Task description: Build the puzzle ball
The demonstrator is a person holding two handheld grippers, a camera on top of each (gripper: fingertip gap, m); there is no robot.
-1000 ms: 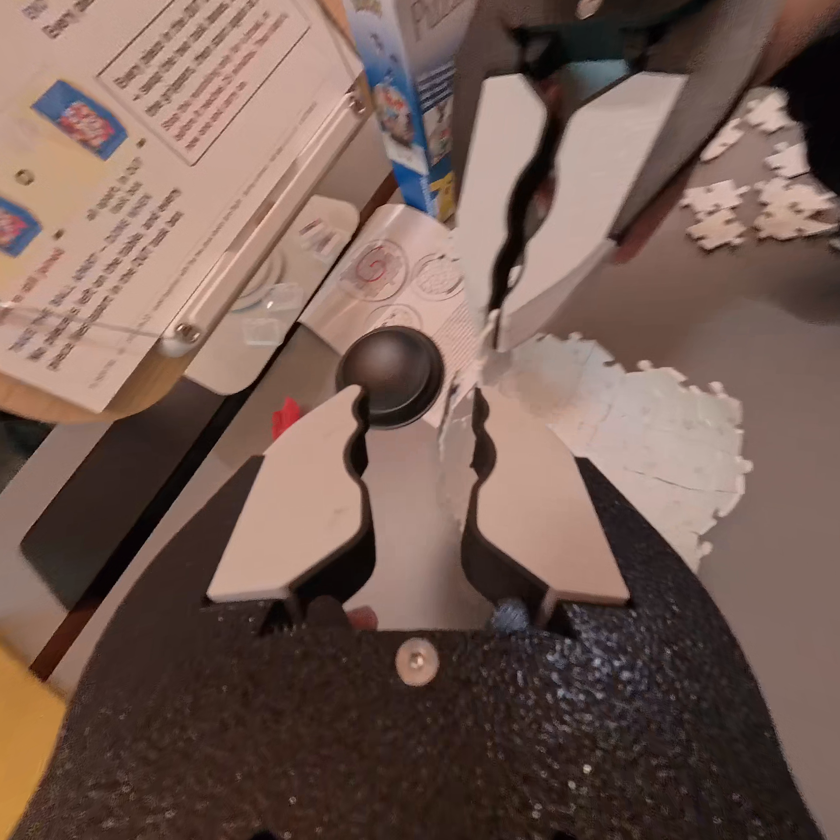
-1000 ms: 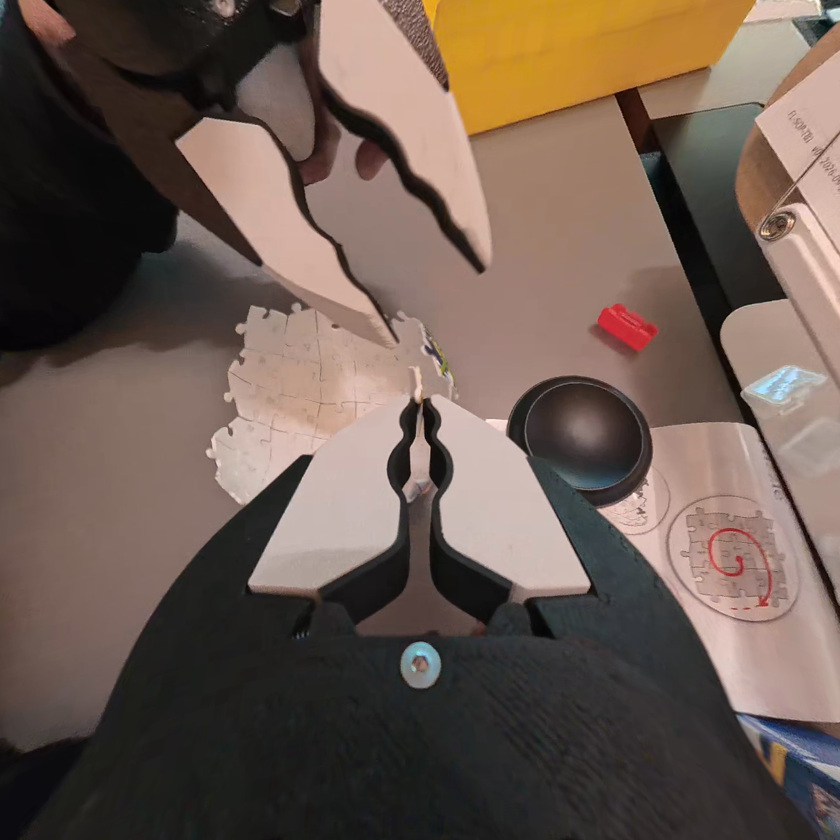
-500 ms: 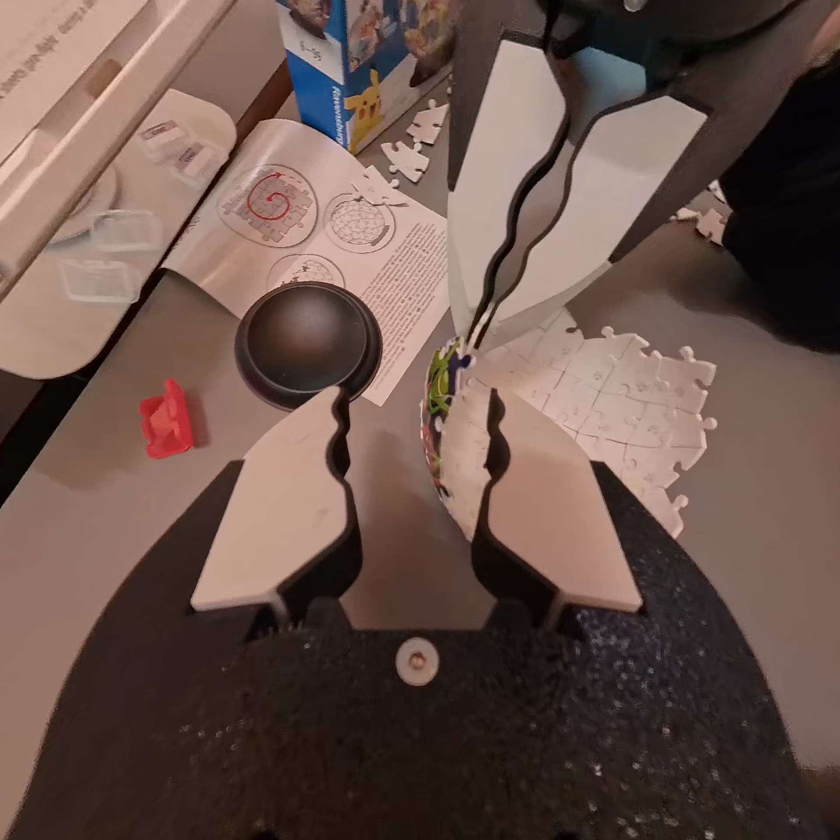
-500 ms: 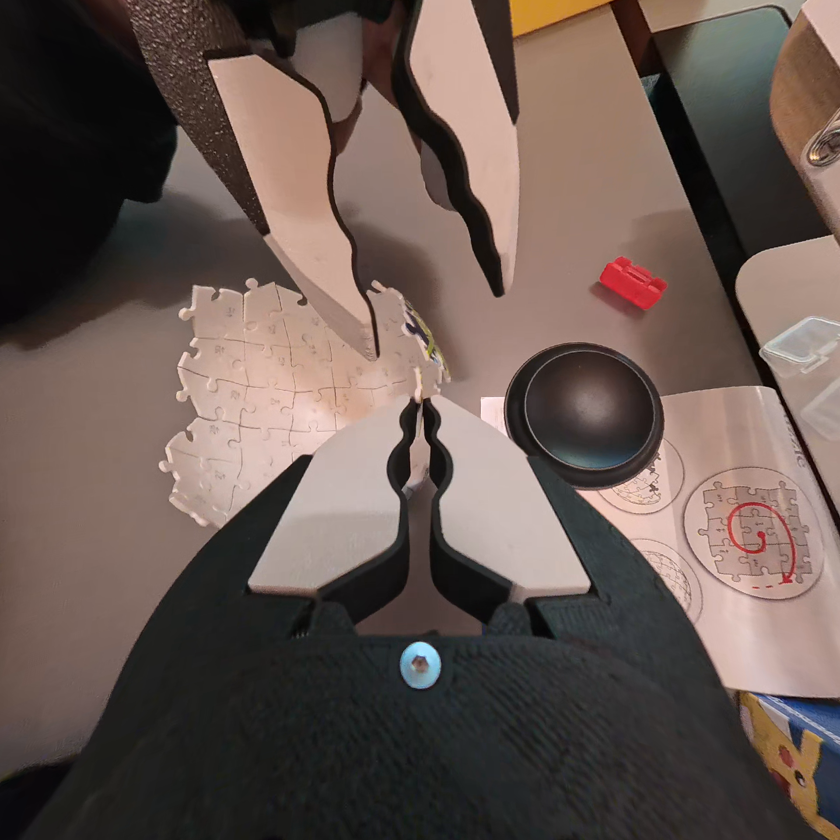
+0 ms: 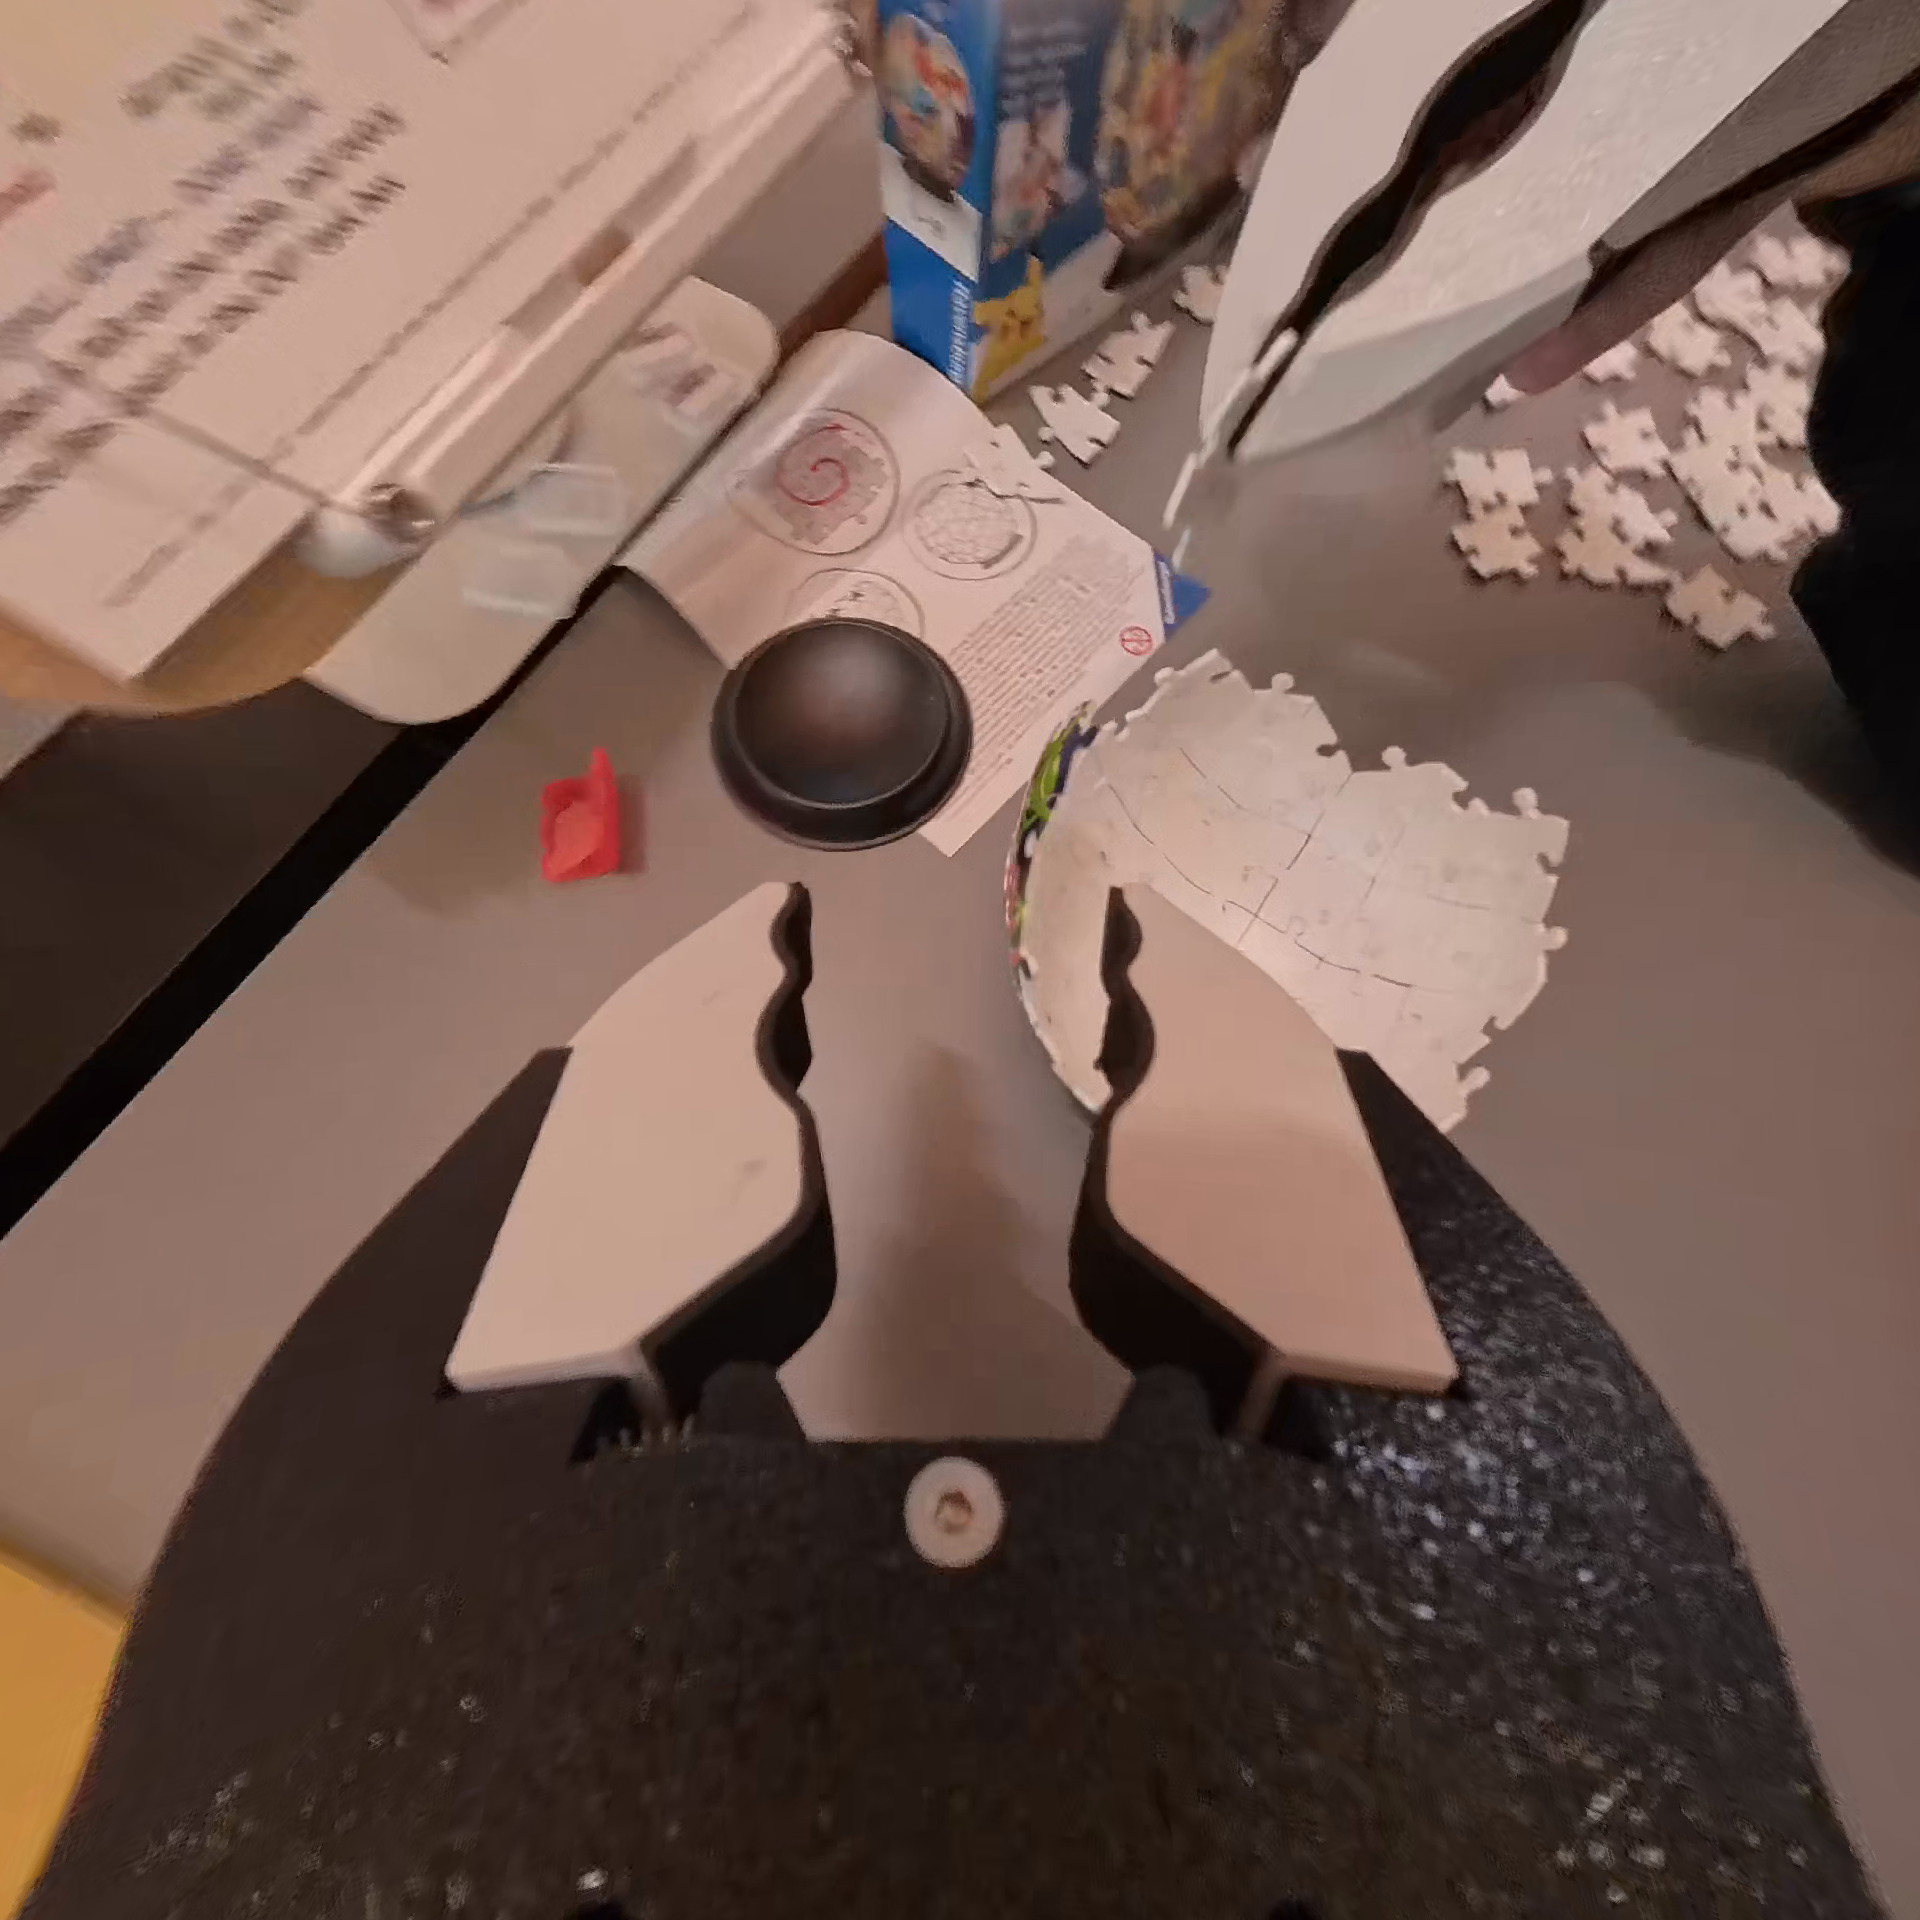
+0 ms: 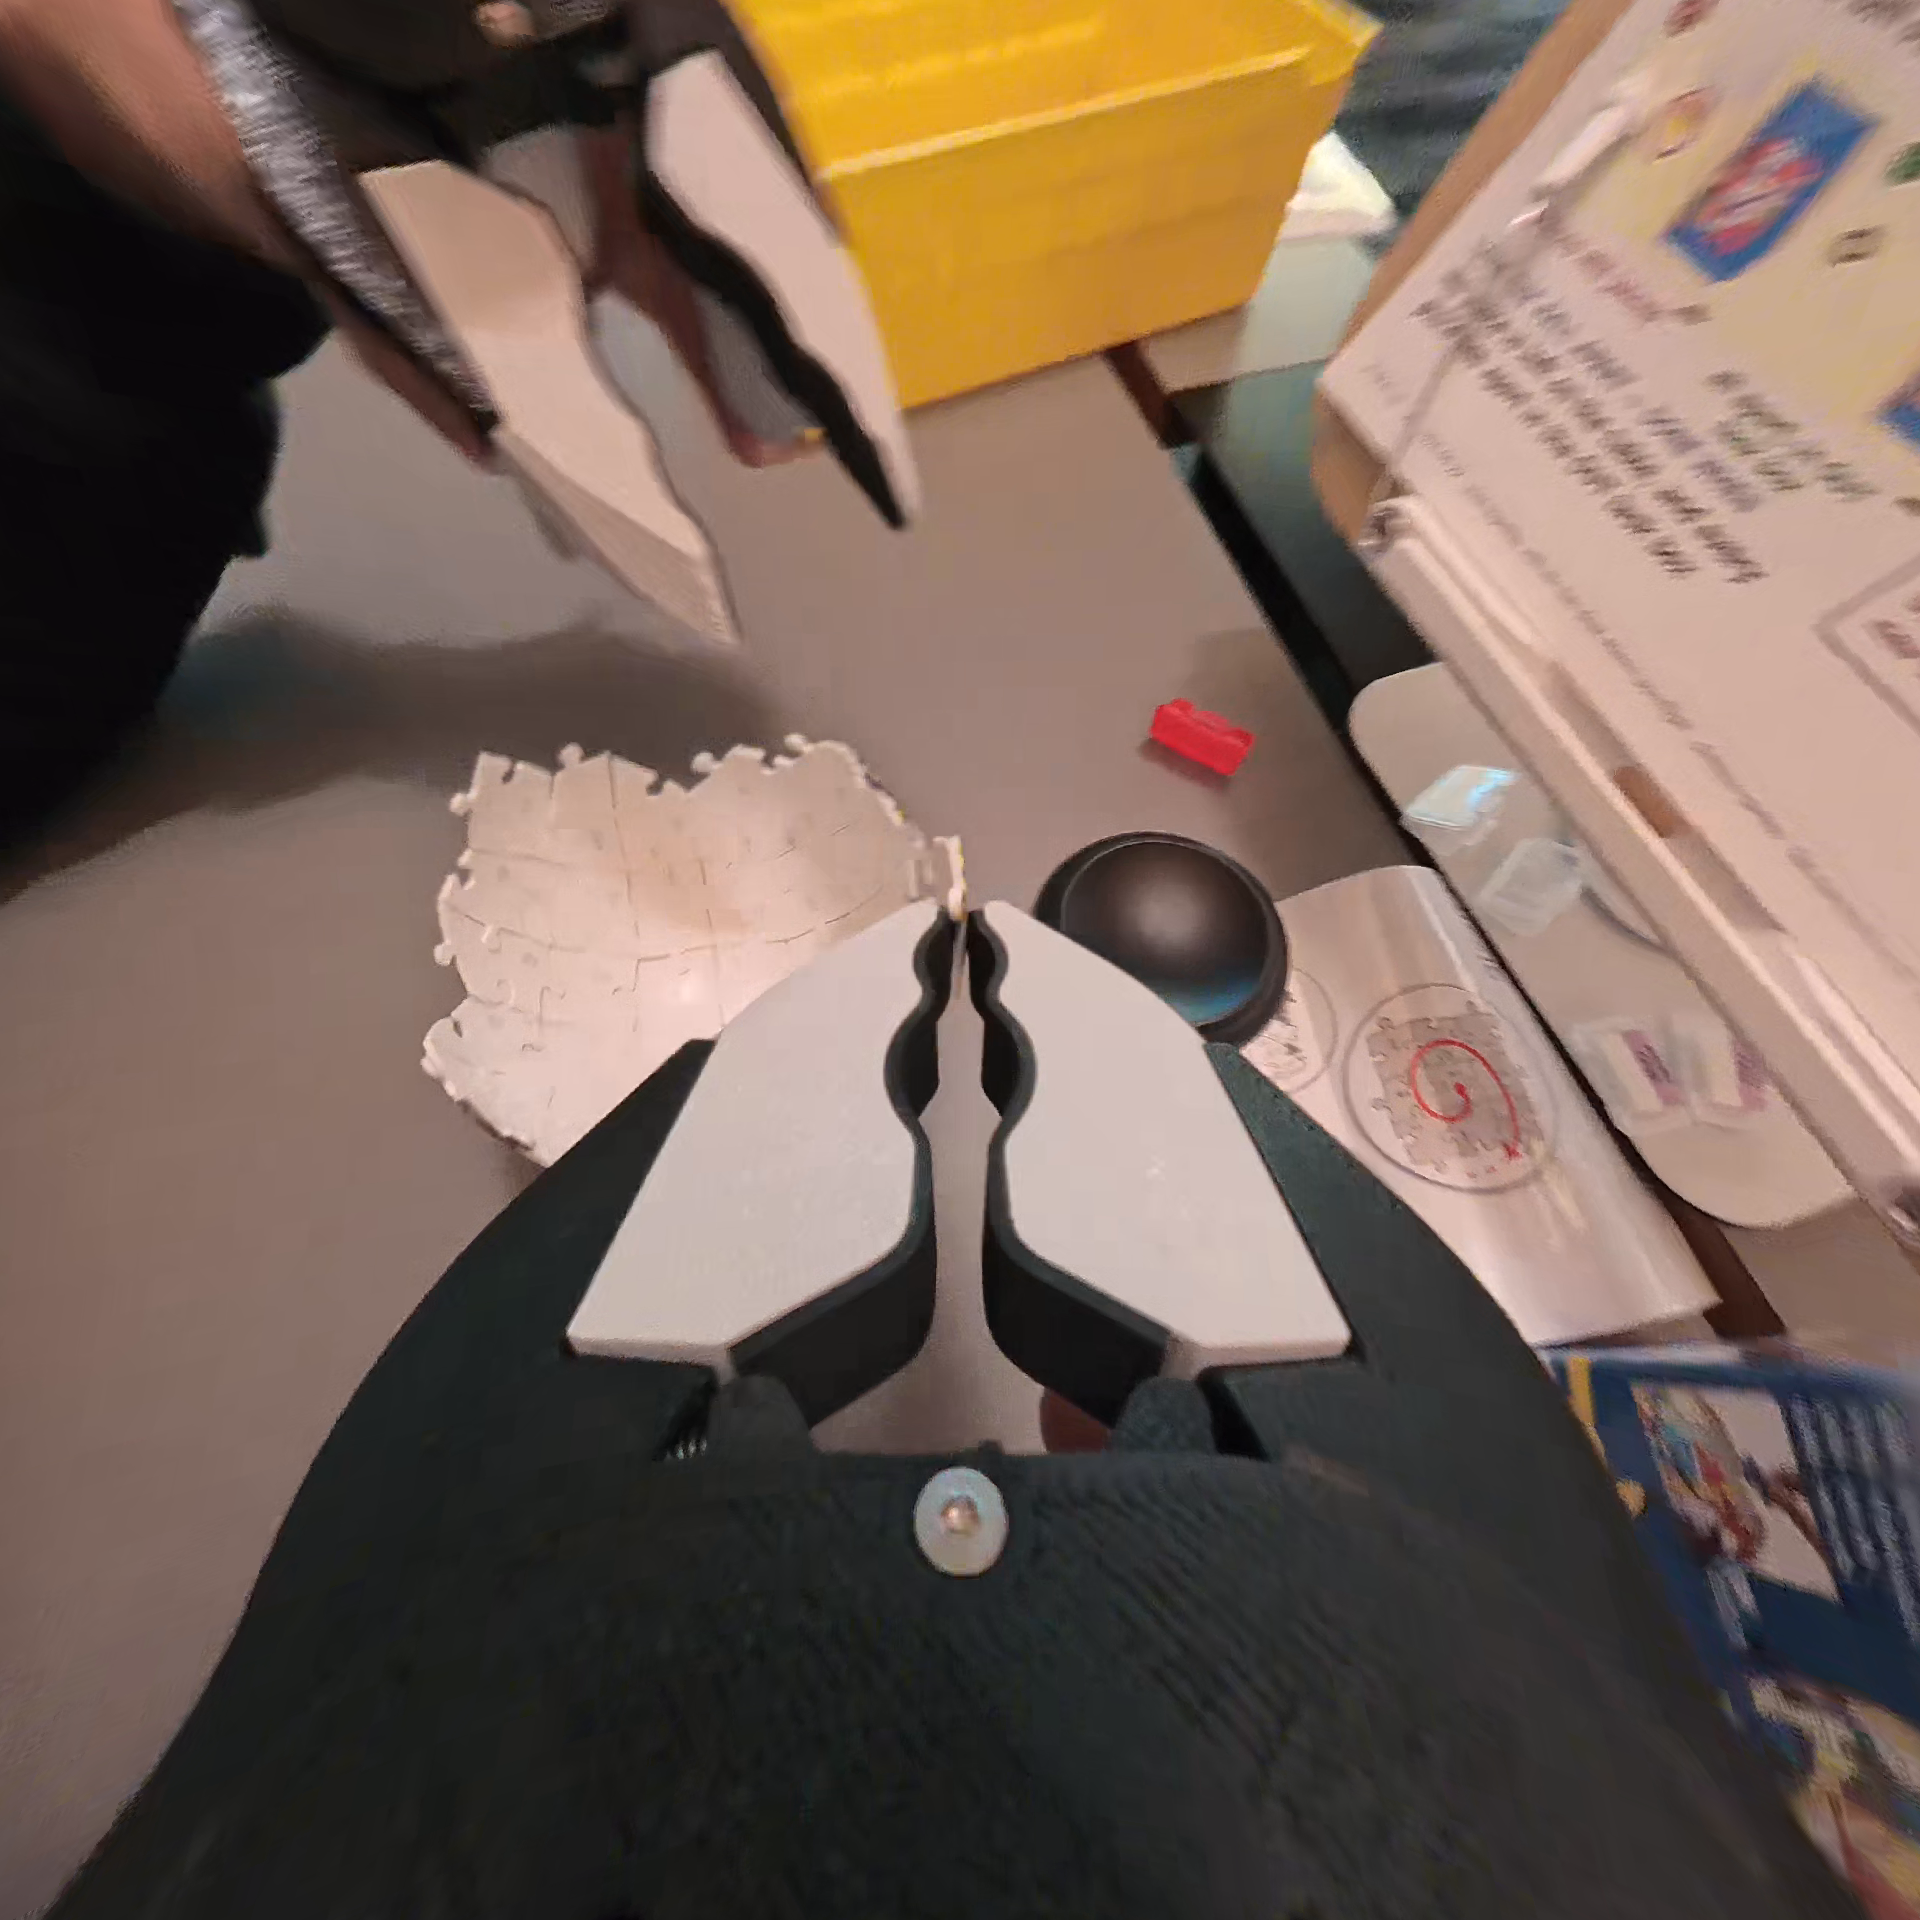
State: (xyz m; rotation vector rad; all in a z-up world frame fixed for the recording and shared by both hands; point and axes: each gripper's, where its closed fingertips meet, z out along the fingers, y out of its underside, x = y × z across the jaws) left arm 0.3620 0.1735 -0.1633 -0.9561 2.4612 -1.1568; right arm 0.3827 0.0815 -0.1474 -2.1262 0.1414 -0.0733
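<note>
My right tool [image 6: 961, 914] pinches one small white puzzle piece [image 6: 951, 883] just above the curved white half-built puzzle shell [image 6: 644, 935] on the grey surface [image 6: 208, 1195]. My left tool [image 5: 956, 904] is spread, shell beside its right finger.

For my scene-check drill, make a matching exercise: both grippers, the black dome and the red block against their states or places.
Things:
1. left gripper
2. right gripper
3. black dome
4. red block

States or places:
A. shut on a puzzle piece
B. partly on the instruction sheet
C. open, holding nothing
D. alone on the bare grey table

Pairs: 1-C, 2-A, 3-B, 4-D
</note>
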